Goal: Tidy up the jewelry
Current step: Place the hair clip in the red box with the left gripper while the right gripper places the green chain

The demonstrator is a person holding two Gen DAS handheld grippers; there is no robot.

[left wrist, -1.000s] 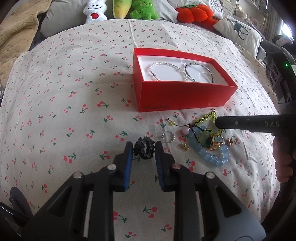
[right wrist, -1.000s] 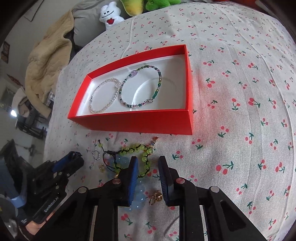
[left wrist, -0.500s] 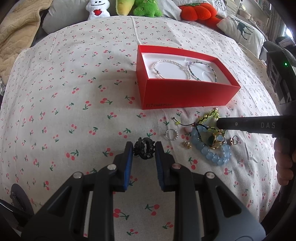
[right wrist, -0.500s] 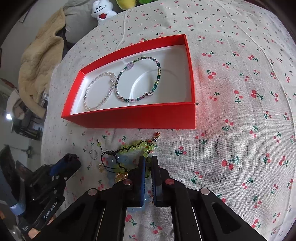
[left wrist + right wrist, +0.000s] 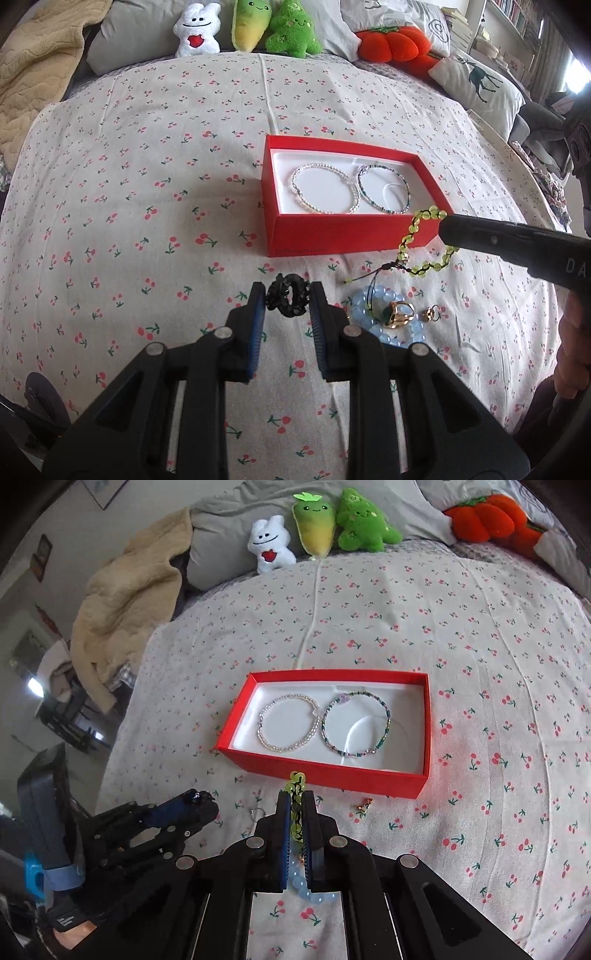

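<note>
Jewelry lies on a bed [image 5: 147, 155] with a cherry print sheet. A red box [image 5: 325, 768] sits in the middle of the bed. Inside it are two bracelets side by side: a clear bead bracelet [image 5: 289, 723] and a dark green bead bracelet [image 5: 355, 723].

The right gripper [image 5: 296, 808] has its jaws clenched on a yellow-green bead bracelet [image 5: 413, 230]. This bracelet hangs from the jaws, just in front of the red box, and its black cord end trails down toward the sheet.

The left gripper [image 5: 289, 299] has its jaws grasping a black bead ring [image 5: 288, 300], which sits between the two blue pads.

Near the front of the box, a pale blue bead bracelet [image 5: 373, 302] lies on the sheet. A gold ring with a green stone [image 5: 397, 314] rests on top of it. A small gold charm [image 5: 432, 314] lies just beside them.

Soft toys [image 5: 317, 528] stand in a row at the far end of the bed, and a tan blanket [image 5: 122, 605] is bunched up at the left side.
</note>
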